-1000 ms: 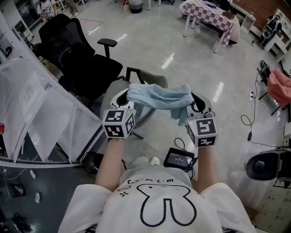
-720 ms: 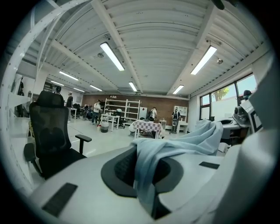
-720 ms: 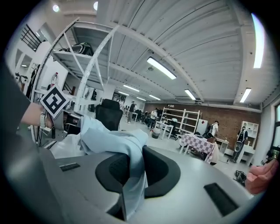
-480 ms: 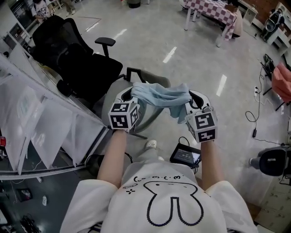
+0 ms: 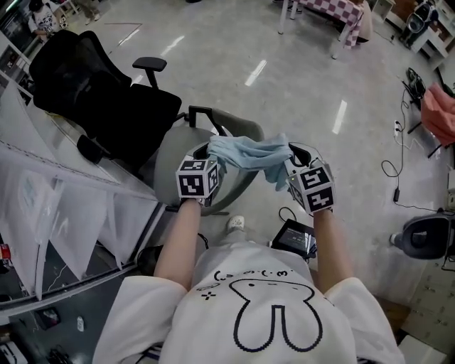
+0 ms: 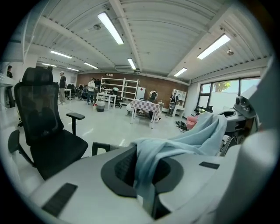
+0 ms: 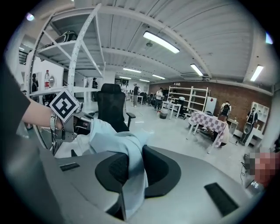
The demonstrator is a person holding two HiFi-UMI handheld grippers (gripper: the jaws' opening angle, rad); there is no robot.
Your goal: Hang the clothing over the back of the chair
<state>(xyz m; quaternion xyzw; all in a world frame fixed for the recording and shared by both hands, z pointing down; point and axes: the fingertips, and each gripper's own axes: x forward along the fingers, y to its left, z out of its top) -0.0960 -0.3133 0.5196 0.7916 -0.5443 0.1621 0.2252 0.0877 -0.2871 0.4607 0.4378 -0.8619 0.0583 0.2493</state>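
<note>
A light blue piece of clothing [image 5: 250,152] hangs stretched between my two grippers, over a grey chair [image 5: 173,153] with a black armrest. My left gripper [image 5: 211,152] is shut on the cloth's left end [image 6: 183,140], which runs out from between its pads. My right gripper [image 5: 290,161] has the other end [image 7: 117,142] between its jaws, which are opening while the cloth still sits in the gap. In the left gripper view the left gripper [image 6: 146,165] points over the grey chair's armrest [image 6: 100,146]. The right gripper [image 7: 133,169] looks toward the left gripper's marker cube [image 7: 64,105].
A black office chair [image 5: 96,89] stands just left of the grey one. A white rack with plastic sheets [image 5: 57,206] lines the left side. A small screen device [image 5: 295,238] lies by the person's feet, cables [image 5: 394,178] trail at right, and a checked table [image 5: 341,11] stands far back.
Both grippers have come down and forward with the cloth still stretched between them, closer over the grey chair. The cloth's right end hangs less bunched.
</note>
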